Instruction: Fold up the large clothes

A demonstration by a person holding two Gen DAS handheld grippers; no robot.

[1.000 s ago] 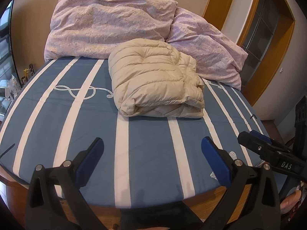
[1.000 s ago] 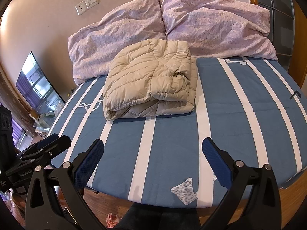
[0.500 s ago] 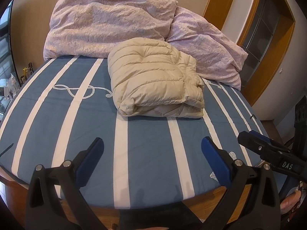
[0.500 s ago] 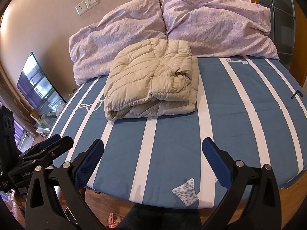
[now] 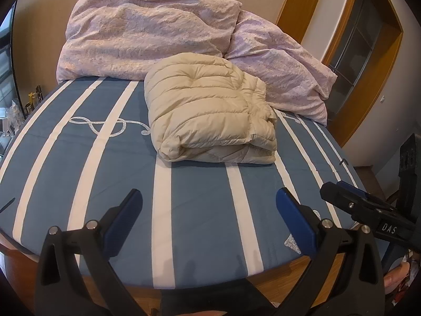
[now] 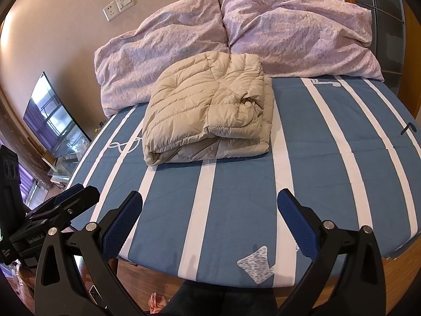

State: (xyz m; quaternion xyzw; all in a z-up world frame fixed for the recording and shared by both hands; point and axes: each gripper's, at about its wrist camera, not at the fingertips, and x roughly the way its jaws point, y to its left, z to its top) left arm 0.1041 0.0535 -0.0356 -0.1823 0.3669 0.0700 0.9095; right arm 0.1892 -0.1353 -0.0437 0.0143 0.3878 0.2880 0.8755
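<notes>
- "DAS" label readable on right gripper point(image 5: 342, 197) body, seen from left wrist view.
- Left gripper point(image 5: 209, 212): jaws wide apart, empty, touching nothing, above bed's point(image 5: 197, 200) near edge.
- Right gripper: jaws wide apart, empty.
- Beige puffer jacket point(image 5: 210, 110) lies folded mid-bed, against pillows point(image 5: 147, 29), well apart from both grippers.

A folded cream quilted down jacket point(image 5: 210, 117) lies on the blue-and-white striped bed cover point(image 5: 197, 205), toward the head of the bed — its far edge just before two crumpled lilac pillows point(image 6: 236, 36) that sit side by side against the wall. Near the foot, the left gripper point(image 5: 209, 210) and right gripper point(image 6: 210, 210) hang side by side with jaws spread, well apart from the jacket — the left one left of the right.
</notes>
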